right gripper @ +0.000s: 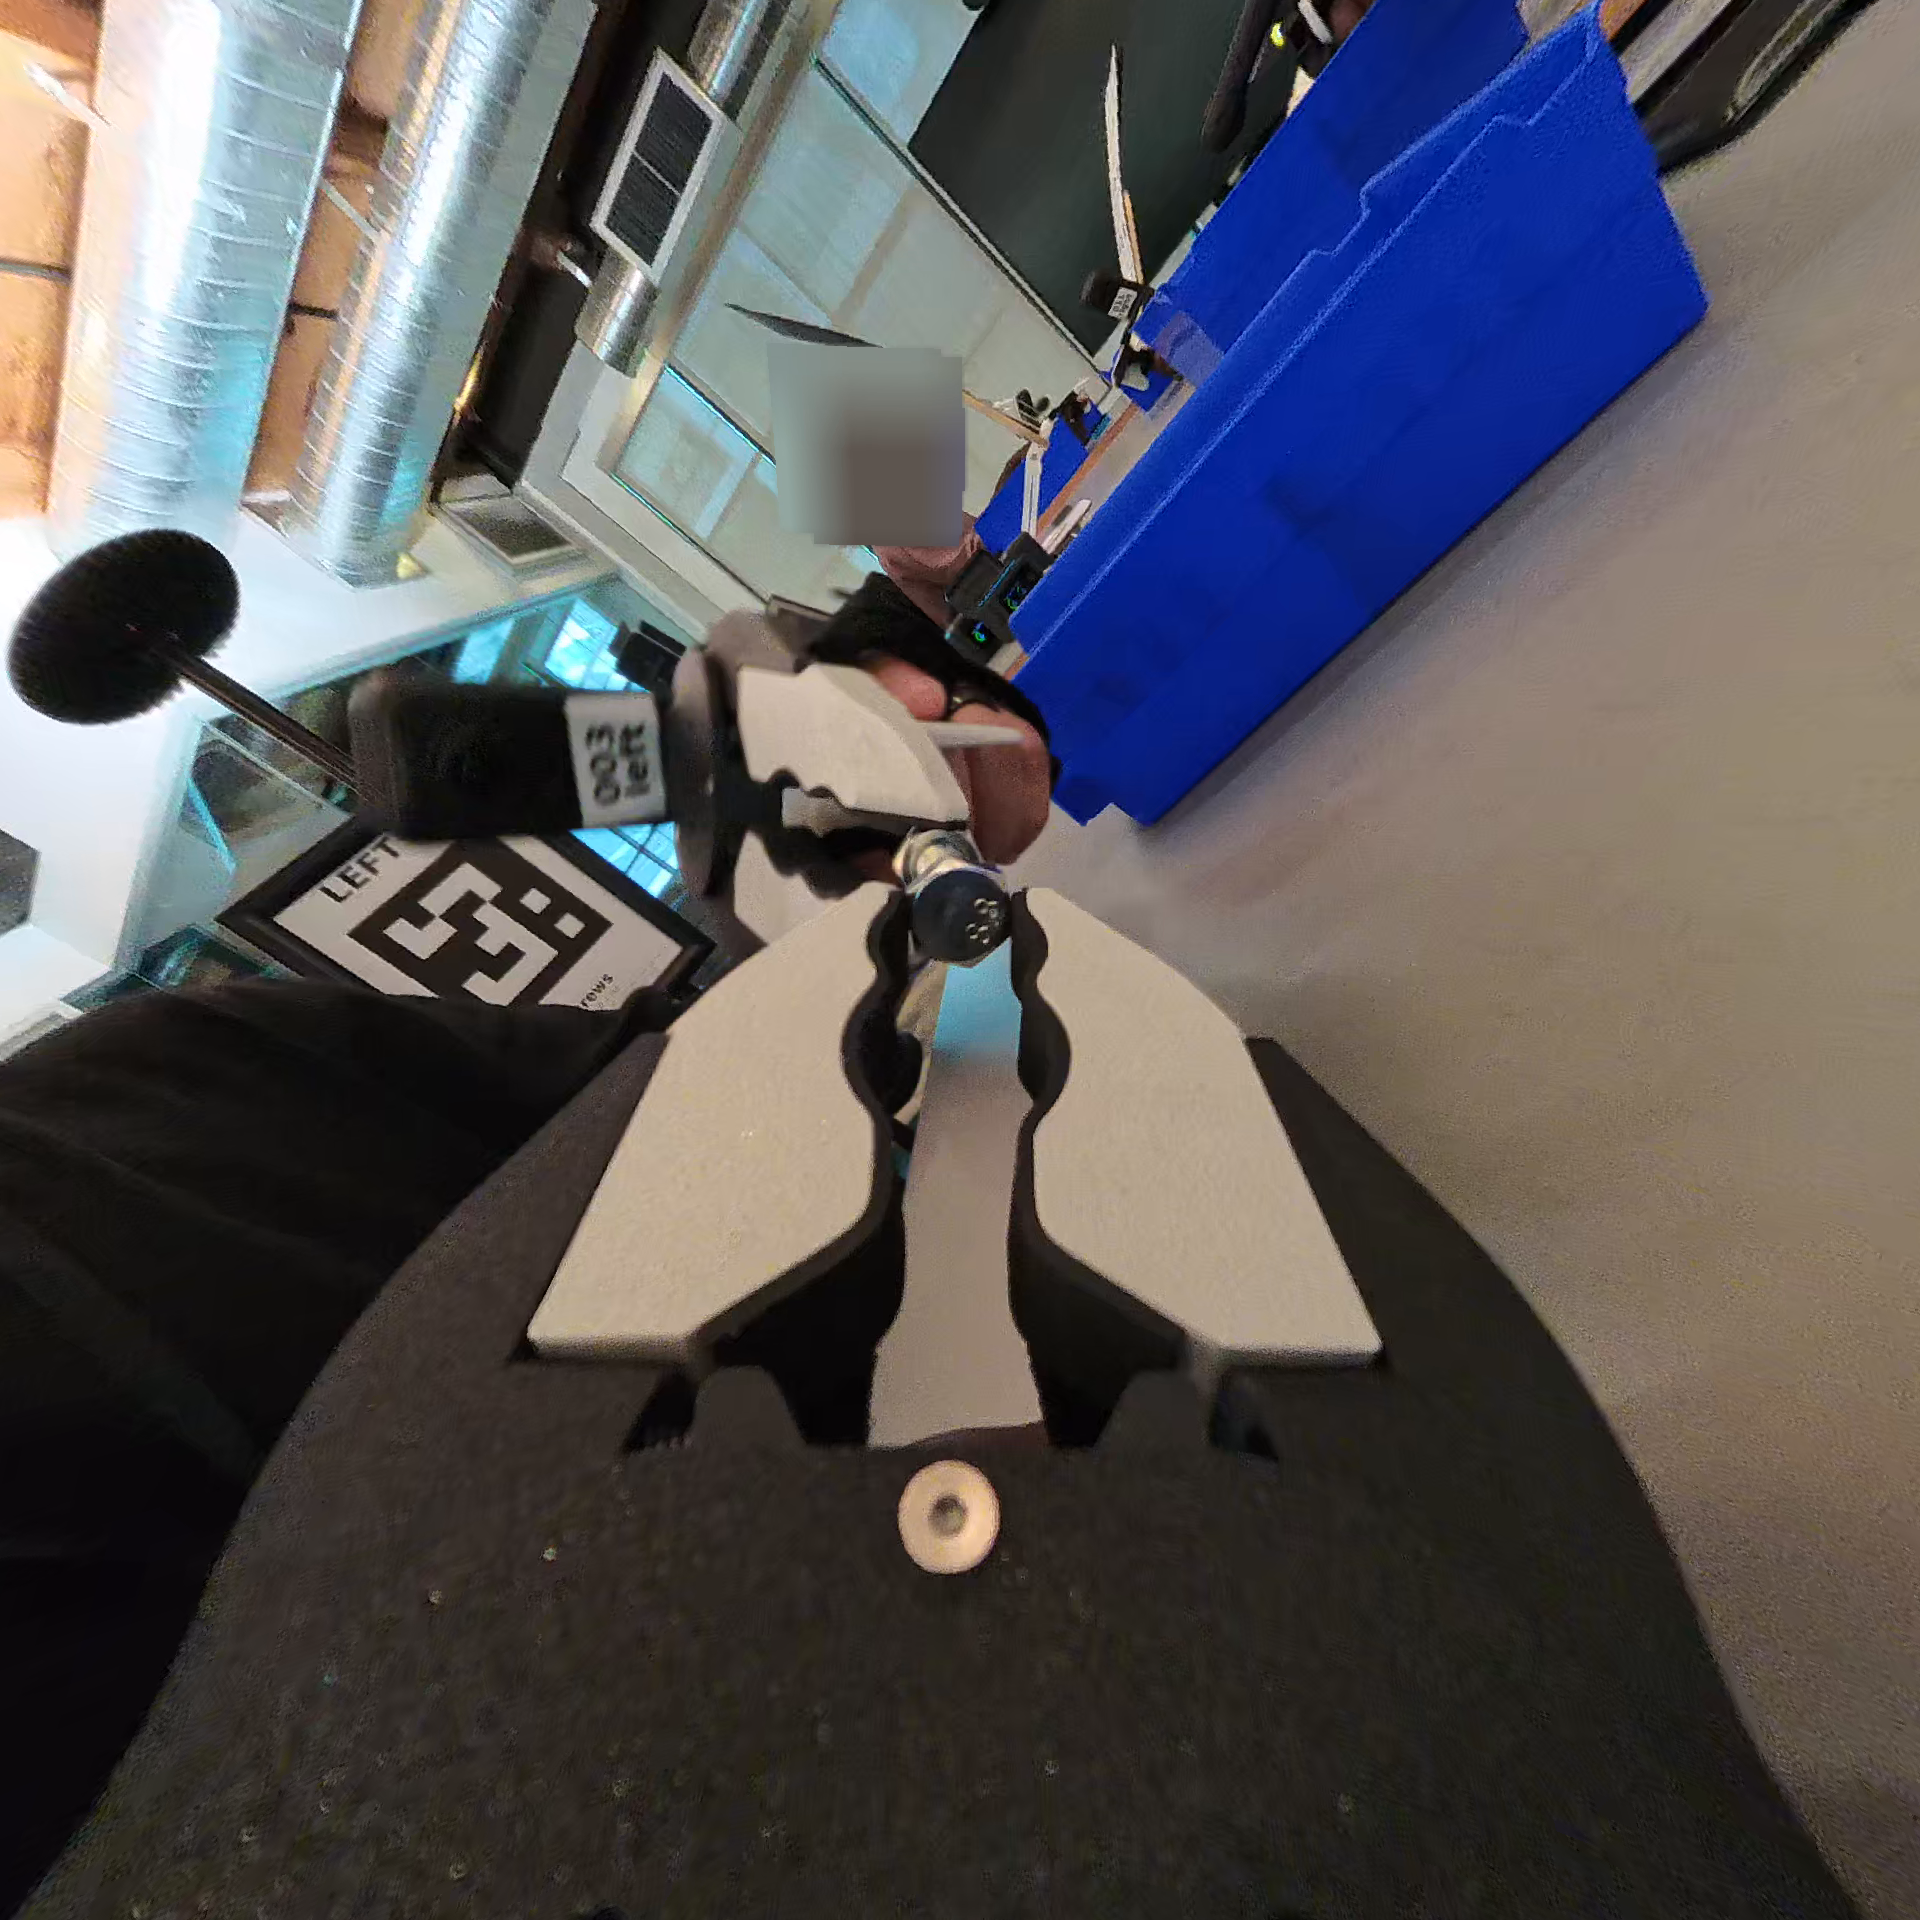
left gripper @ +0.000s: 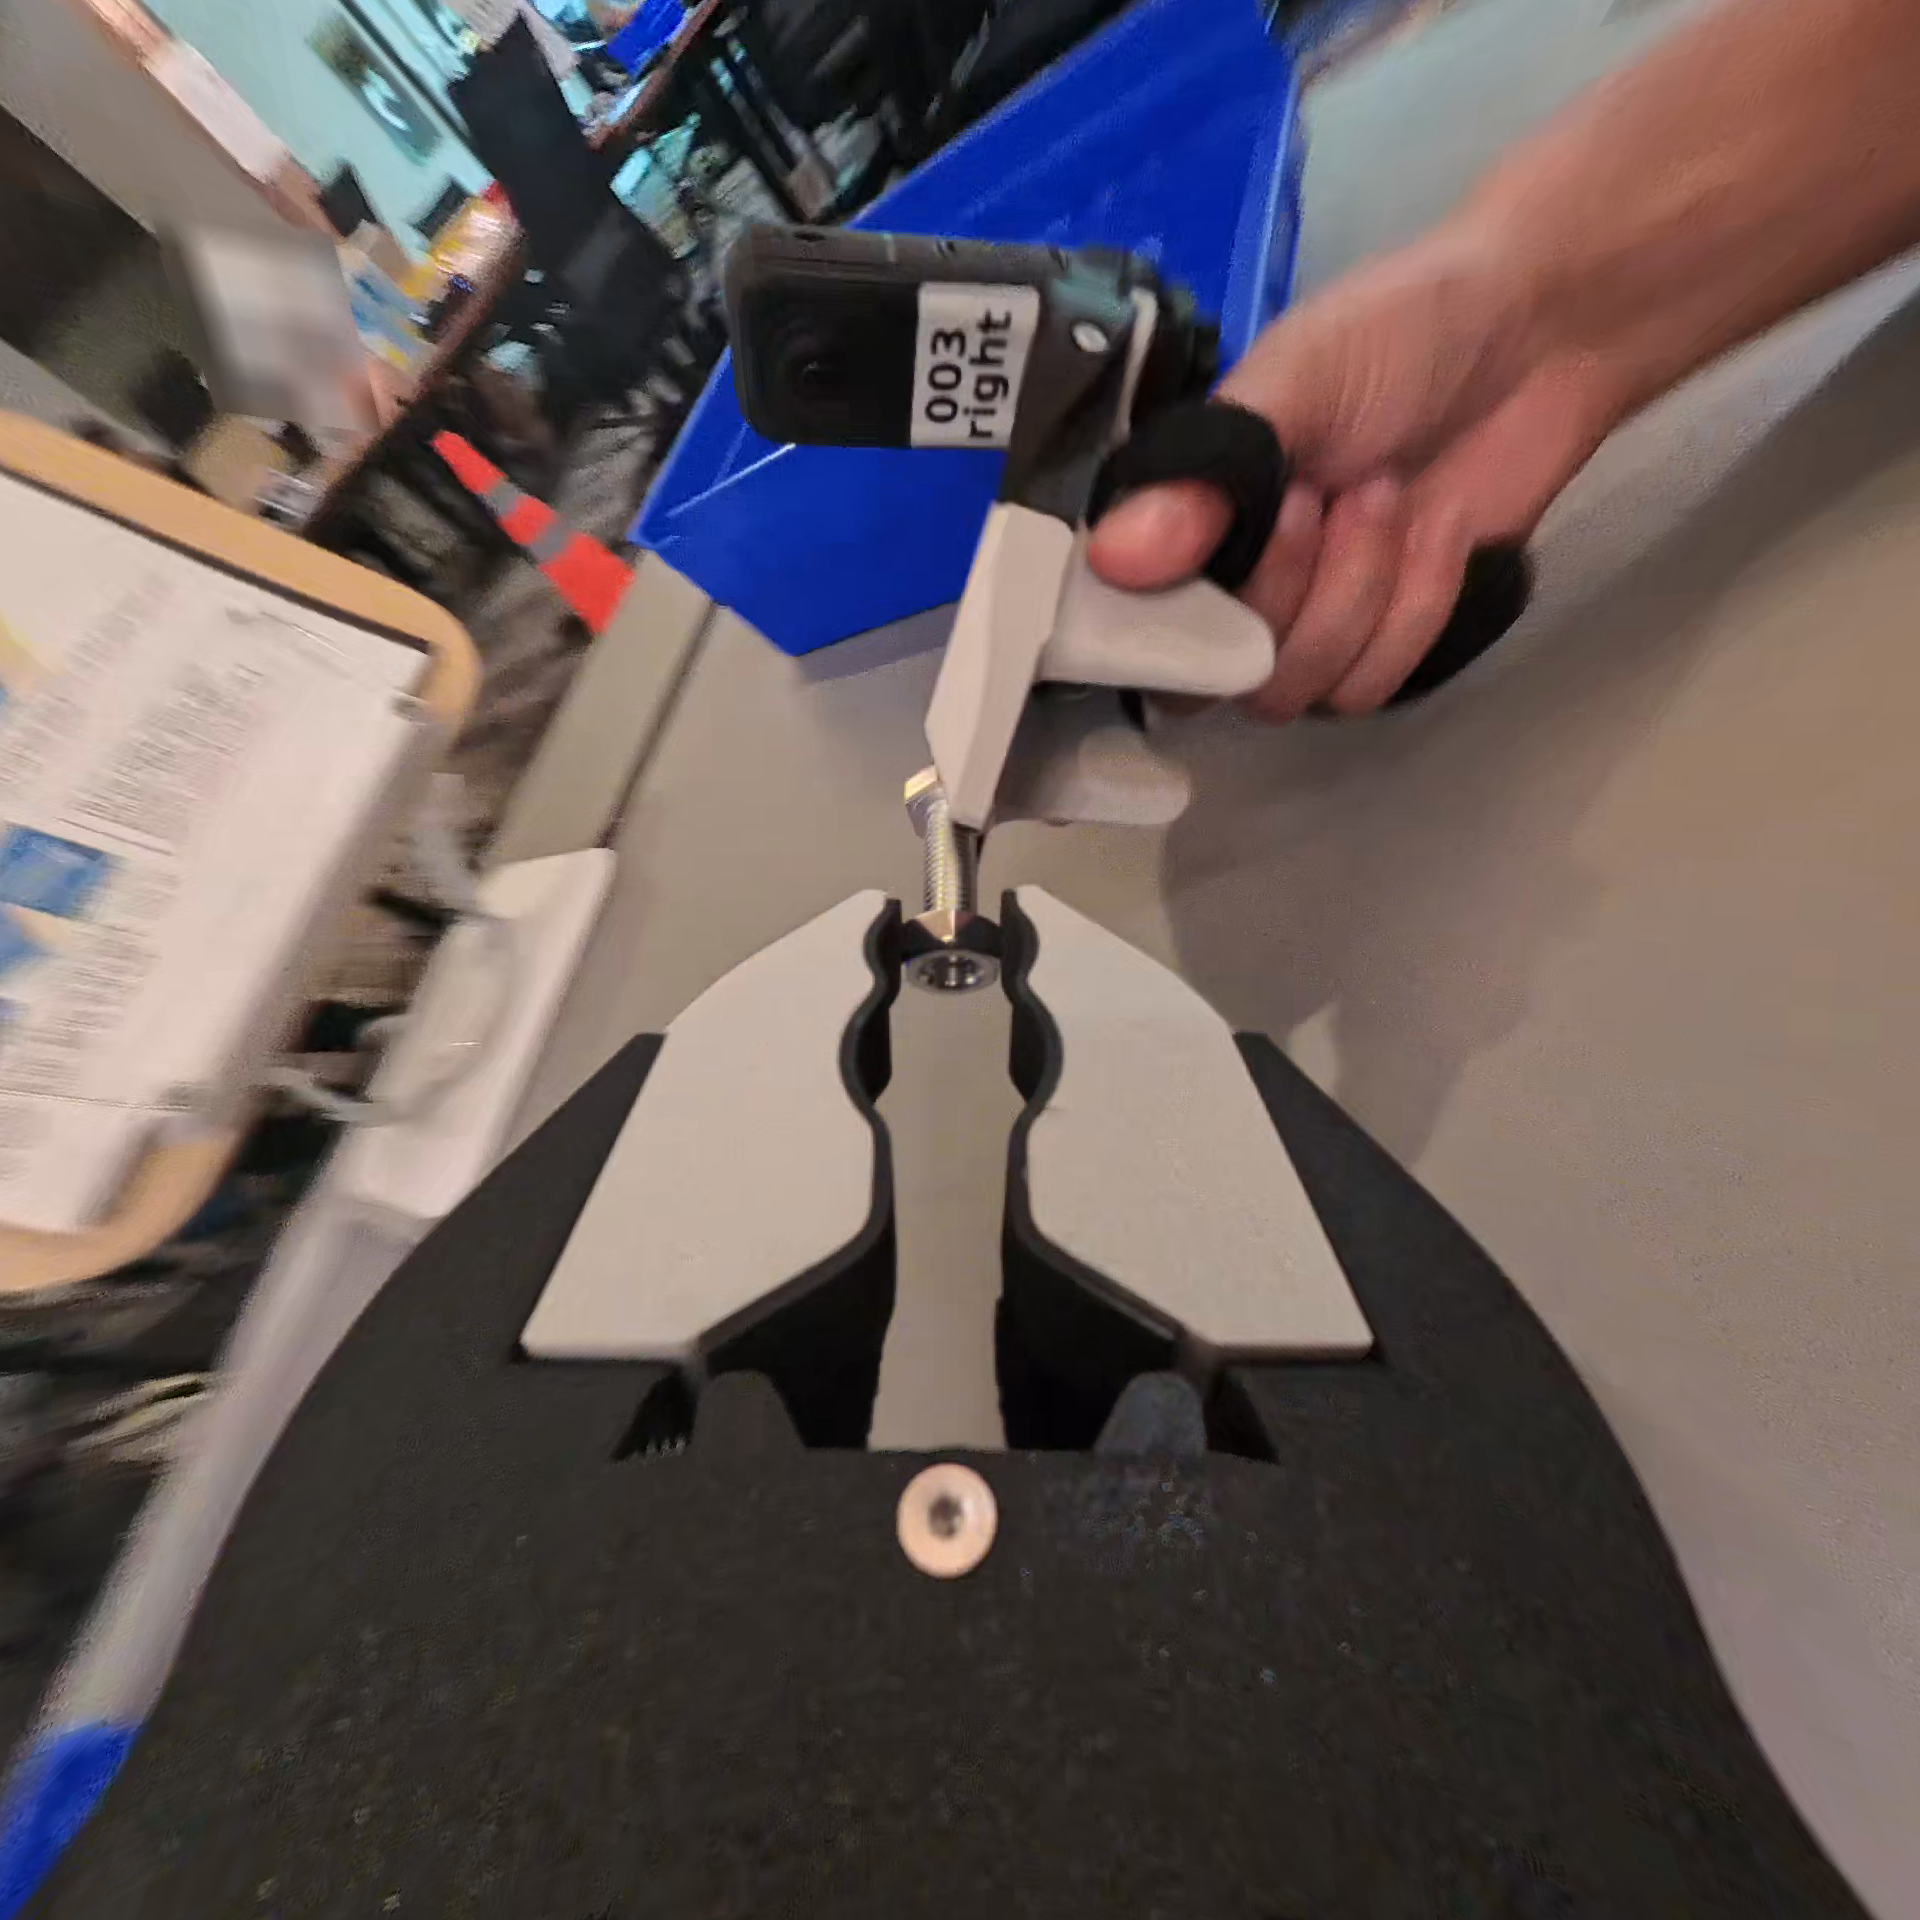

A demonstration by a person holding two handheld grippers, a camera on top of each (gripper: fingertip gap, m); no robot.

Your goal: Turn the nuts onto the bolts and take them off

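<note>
Pale grey hand-held gripper (left gripper: 948,940) fingers, black wavy pads, black base, silver screw (left gripper: 947,1520), black sleeve (right gripper: 208,1143)

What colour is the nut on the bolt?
Silver metal. The nut shows best in the left wrist view.

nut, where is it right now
In the left wrist view the nut sits dead centre, clamped between the left gripper tips on the end of the bolt, whose head the right gripper holds.
</note>
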